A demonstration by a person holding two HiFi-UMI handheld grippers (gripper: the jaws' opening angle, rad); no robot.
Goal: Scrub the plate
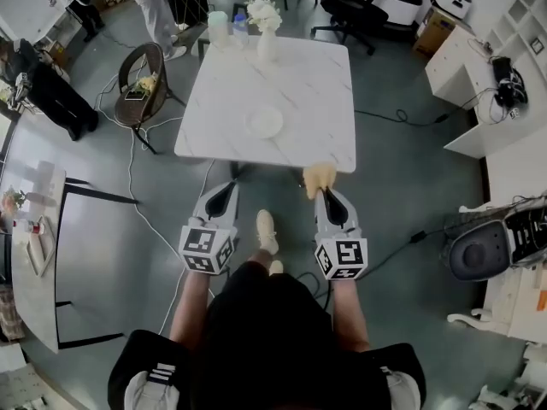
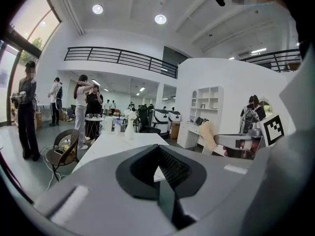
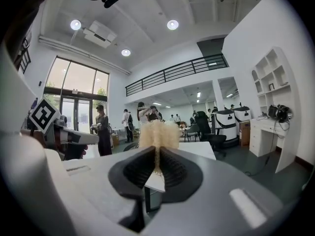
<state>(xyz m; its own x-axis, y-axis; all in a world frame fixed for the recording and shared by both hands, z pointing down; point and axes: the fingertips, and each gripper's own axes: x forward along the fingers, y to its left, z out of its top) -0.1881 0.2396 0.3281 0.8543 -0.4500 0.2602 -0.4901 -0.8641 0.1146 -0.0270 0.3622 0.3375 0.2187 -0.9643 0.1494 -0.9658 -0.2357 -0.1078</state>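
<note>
Head view. Round white plate (image 1: 264,121) flat on the marble table (image 1: 325,101), close to the near edge and about midway along it, bare tabletop all round. Both tools short of that edge, off the table, over the floor. Left gripper (image 1: 231,184) clenched on nothing, aimed toward the near left corner. Right gripper (image 1: 322,191) clamped on a tan sponge (image 1: 320,175), just off the near right corner. Plate ahead of both and between their lines: ahead-left of the sponge, ahead-right of the empty tool. About equally near to each, by the look of it. No long axis to mind on a round plate. Probably calls for carrying the sponge forward over the near edge and inward. Vase of flowers (image 1: 265,26) and a pale container (image 1: 219,28) at the far edge, well apart from the plate. Chair (image 1: 141,79) beyond the left edge, out of the way.

Left gripper view. Jaws together, nothing between them. Tabletop (image 2: 114,142) ahead past the tip, vase at its far end. Plate not to be made out, likely hidden behind the tool's own body. Sponge (image 2: 207,133) off to the right.

Right gripper view. Jaws pressed on the sponge's lower part (image 3: 158,134), fuzzy top standing clear above the tip. Near edge of the table just ahead. No plate visible here either.
</note>
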